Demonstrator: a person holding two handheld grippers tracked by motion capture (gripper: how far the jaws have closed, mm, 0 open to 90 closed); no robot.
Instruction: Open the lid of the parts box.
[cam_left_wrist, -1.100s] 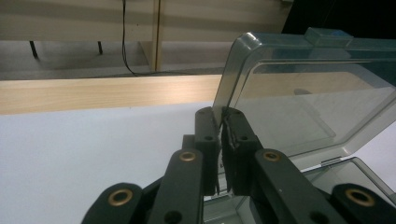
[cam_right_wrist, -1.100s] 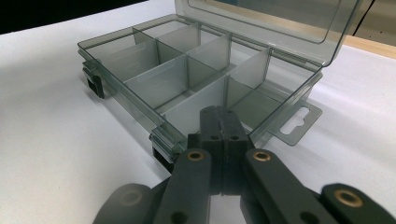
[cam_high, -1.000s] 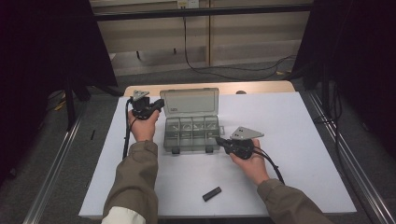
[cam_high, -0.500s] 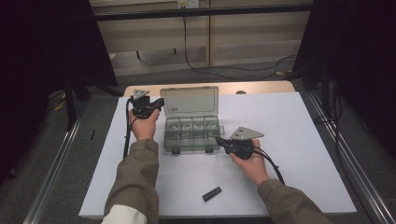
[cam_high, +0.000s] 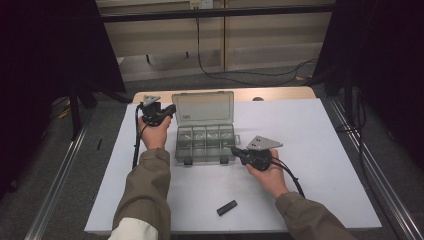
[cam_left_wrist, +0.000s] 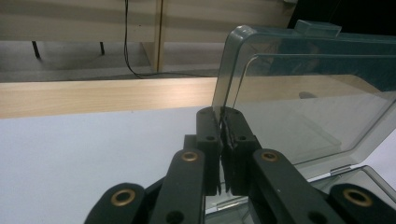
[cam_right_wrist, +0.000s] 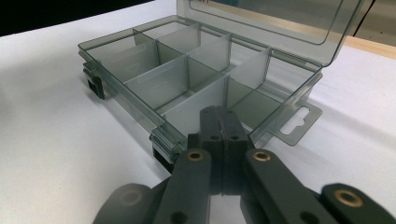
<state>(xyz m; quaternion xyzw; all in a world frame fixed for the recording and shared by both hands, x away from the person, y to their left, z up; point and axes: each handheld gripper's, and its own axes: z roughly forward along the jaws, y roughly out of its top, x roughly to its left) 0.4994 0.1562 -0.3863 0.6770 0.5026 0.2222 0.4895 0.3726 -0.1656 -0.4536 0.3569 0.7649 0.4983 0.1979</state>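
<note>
A clear grey box (cam_high: 205, 142) lies open near the middle of the white bench (cam_high: 320, 150), its lid (cam_high: 203, 107) standing up at the far side and its divided compartments showing. The left claw (cam_high: 171, 109) is held at the lid's left edge; in the left gripper view its jaws are clenched on that edge (cam_left_wrist: 223, 112), the thin clear plastic caught between the two pads. The right claw (cam_high: 234, 150) sits at the box's near right corner, just beside the front wall. In the right gripper view its jaws are pressed together, and the rim of the box (cam_right_wrist: 261, 128) lies right at their tips; whether they pinch it or merely touch it cannot be told. A latch (cam_right_wrist: 161, 140) sits on the front wall just left of those tips, and a hang tab (cam_right_wrist: 299, 122) juts from the side wall. A small black block (cam_high: 227, 207) lies on the bench nearer the person, well apart from the box.
</note>
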